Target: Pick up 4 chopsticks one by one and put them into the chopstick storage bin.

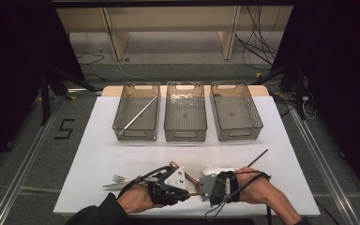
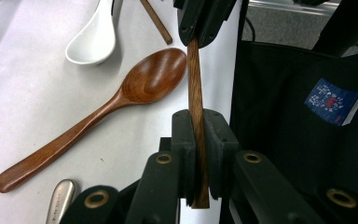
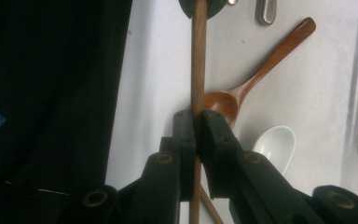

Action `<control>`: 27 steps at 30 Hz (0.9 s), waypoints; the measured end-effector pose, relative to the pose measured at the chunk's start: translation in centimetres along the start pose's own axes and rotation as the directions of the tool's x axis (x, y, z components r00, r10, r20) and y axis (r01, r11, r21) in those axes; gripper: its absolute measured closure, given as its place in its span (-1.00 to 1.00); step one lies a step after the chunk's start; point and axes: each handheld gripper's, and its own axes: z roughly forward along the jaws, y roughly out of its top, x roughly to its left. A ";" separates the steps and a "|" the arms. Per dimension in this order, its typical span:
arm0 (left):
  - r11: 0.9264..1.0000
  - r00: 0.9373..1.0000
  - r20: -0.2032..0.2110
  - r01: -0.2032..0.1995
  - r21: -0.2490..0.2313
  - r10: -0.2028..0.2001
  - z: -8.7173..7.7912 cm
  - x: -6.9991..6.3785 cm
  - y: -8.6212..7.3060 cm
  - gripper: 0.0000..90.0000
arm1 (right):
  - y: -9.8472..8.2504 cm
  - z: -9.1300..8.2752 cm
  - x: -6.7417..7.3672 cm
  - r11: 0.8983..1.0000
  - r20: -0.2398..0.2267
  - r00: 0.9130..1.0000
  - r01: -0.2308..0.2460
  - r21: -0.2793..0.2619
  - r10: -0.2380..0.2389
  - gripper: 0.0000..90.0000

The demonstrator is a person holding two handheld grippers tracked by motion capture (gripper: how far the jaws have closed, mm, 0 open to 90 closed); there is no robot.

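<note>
- Chopstick (image 2: 196,107), a brown wooden one, is the thing in hand: both grippers are clamped on it at once, and it spans the short gap between them low in the high view, just above the near edge of the white table sheet (image 1: 98,122).
- Left gripper (image 2: 197,140) has its two black jaws pressed against the stick from either side; in the left gripper view the stick runs straight up the middle of the frame, its lower end poking out just below the pads.
- At the top centre of that same view the other gripper's jaws bite the far part of the stick.
- Right gripper (image 3: 197,135) is likewise clenched on the stick, which crosses the right gripper view from bottom to top, with the left gripper's jaws on it at the upper edge.
- A wooden spoon (image 2: 98,112) lies flat on the sheet left of centre in the left gripper view, bowl toward the upper right, close beside the held stick.
- A white ceramic spoon (image 2: 93,39) lies at the upper left of that view, beyond the wooden spoon's bowl.
- A second brown stick (image 2: 156,21) lies by it near the top edge.
- A metal handle (image 2: 60,200) shows at the lower left.
- In the high view three clear bins (image 1: 186,117) stand in a row across the middle of the frame; the left one holds a thin pale stick (image 1: 138,114) lying slantwise.
- A fork (image 1: 115,180) rests left of the left hand (image 1: 136,199).
</note>
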 end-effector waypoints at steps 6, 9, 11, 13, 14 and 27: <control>1.000 0.999 -0.044 0.014 -0.007 -0.014 -0.8 0.7 -0.3 0.85 | -0.8 -0.8 -0.1 0.998 0.048 0.997 -0.051 -0.024 0.052 0.45; 0.999 0.997 -0.070 0.033 -0.012 -0.034 -1.3 1.3 -0.8 0.85 | -1.6 -1.6 -0.7 0.993 0.076 0.992 -0.099 -0.059 0.104 0.23; 0.999 0.995 -0.090 0.045 -0.013 -0.046 -1.6 1.7 -1.1 0.85 | -2.1 -2.0 -0.9 0.989 0.097 0.986 -0.129 -0.068 0.135 0.13; 0.998 0.993 -0.105 0.060 -0.011 -0.061 -1.9 2.1 -1.5 0.85 | -2.6 -2.2 -1.1 0.982 0.113 0.977 -0.170 -0.088 0.179 0.04; 0.998 0.991 -0.112 0.066 -0.013 -0.067 -1.9 2.3 -1.7 0.85 | -2.9 -2.4 -1.2 0.974 0.127 0.968 -0.203 -0.104 0.216 0.00; 0.971 0.947 -0.220 0.217 -0.097 -0.234 -4.5 4.7 -3.2 0.85 | -5.1 -2.4 -1.8 0.897 0.126 0.907 -0.362 -0.254 0.402 -0.22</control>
